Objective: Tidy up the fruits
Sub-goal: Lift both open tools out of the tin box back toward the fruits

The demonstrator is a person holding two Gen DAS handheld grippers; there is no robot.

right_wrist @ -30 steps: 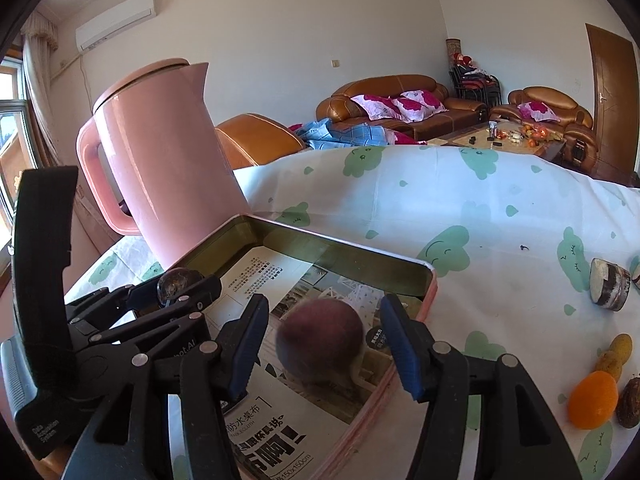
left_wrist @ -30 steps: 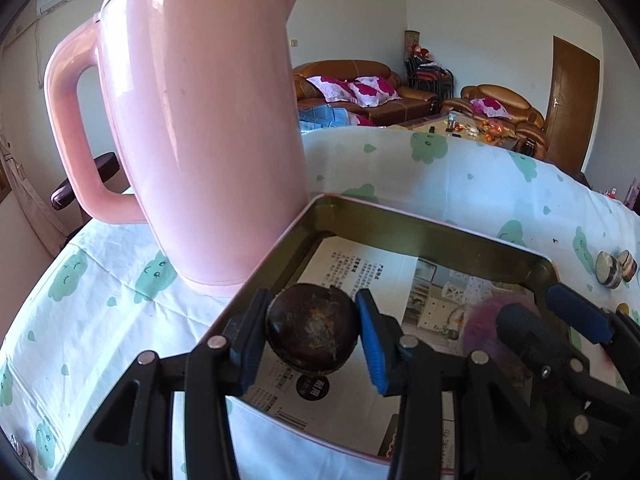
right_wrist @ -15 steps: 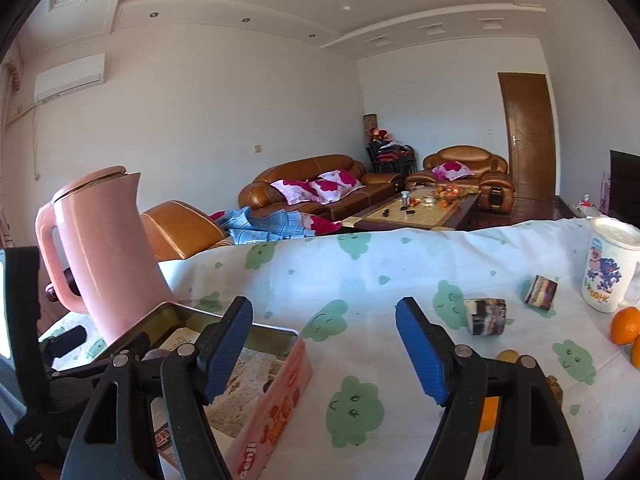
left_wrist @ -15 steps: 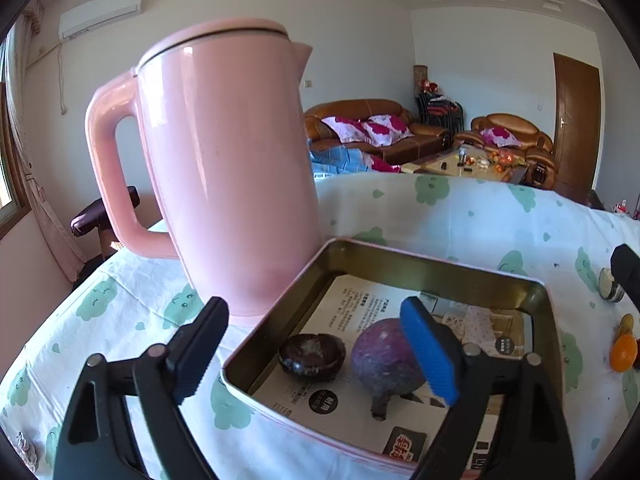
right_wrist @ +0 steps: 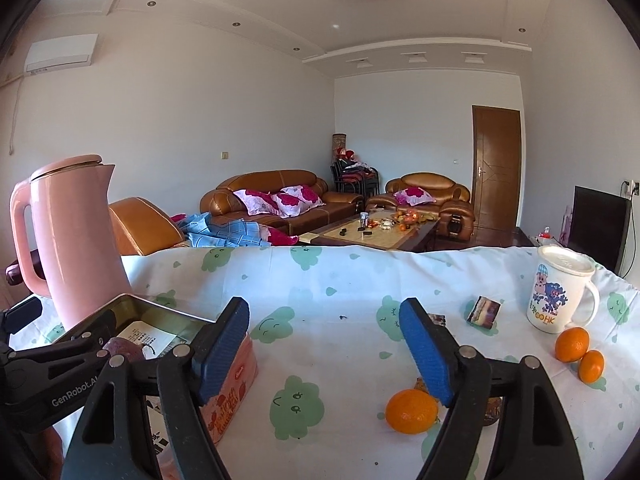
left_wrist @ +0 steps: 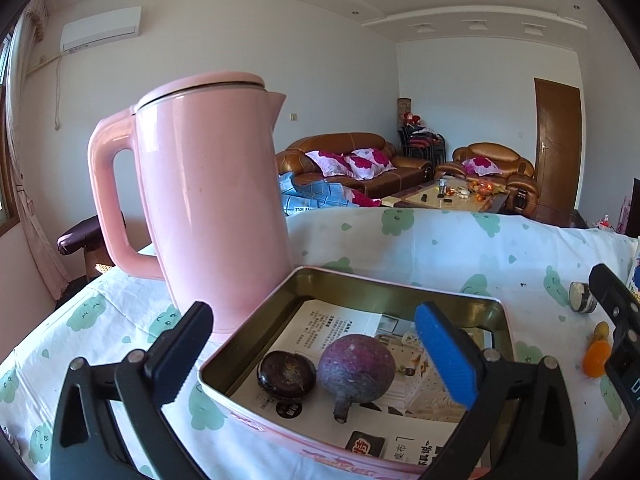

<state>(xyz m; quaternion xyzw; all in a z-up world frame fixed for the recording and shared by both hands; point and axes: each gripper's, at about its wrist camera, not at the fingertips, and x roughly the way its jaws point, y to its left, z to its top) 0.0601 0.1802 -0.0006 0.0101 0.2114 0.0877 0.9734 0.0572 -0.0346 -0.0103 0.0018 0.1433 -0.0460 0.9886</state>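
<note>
A dark round fruit (left_wrist: 286, 375) and a purple one (left_wrist: 357, 369) are seen lying side by side in the paper-lined tin (left_wrist: 400, 286) beside the pink kettle (left_wrist: 208, 200). The left hand-held gripper (left_wrist: 316, 354) is spread wide and empty, its jaws just opened. The right hand-held gripper (right_wrist: 324, 350), also opening, is held empty over the bench (right_wrist: 320, 276) near an orange (right_wrist: 411, 411), possibly a mandarin.

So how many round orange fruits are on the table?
3: one round orange fruit near the right gripper, two touching beside the white cartoon mug. Others may be hidden.
</note>
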